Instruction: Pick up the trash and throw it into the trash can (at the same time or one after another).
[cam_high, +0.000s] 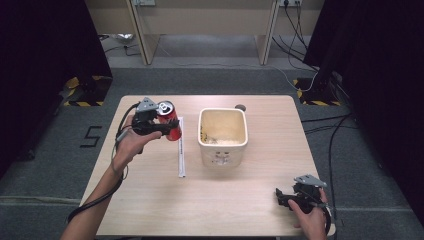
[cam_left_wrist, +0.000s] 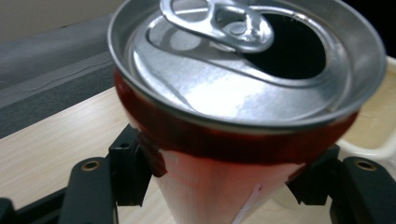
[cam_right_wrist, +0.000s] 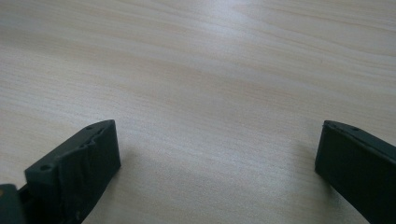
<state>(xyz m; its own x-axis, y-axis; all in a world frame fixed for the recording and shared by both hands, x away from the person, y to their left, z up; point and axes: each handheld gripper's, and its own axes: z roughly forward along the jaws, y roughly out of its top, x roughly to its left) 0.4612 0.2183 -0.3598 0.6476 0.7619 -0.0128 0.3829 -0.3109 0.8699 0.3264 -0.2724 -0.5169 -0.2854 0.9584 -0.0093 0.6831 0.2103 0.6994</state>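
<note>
Two hand-held grippers are working over a pale wooden tabletop (cam_high: 150, 200). Left hand-held gripper (cam_high: 167, 126) is gripping a red drink can (cam_high: 170, 121), its black jaws pressing on opposite sides of the can's body below the shoulder, as the left gripper view is showing with the can (cam_left_wrist: 243, 154) wedged between the pads.

Can is sitting above the left half of the tabletop, left of a cream square bin (cam_high: 223, 136) and well apart from it. Whether its base is touching the wood I cannot tell from the high view. Its long axis is running close to upright but leaning: the silver lid (cam_high: 165, 107) is tipping away from the bin, toward the far left, with the base lying nearer the bin. In the left gripper view the lid (cam_left_wrist: 224, 79) is facing the camera, pull tab (cam_left_wrist: 219, 21) lying flat, mouth hole (cam_left_wrist: 289, 51) standing open and dark.

A long white strip (cam_high: 181, 147) is lying flat on the wood just beside the can, running front to back between can and bin.

Right hand-held gripper (cam_high: 281, 196) is resting low at the near right corner, jaws spreading wide with bare wood (cam_right_wrist: 210, 116) between them, gripping nothing.
</note>
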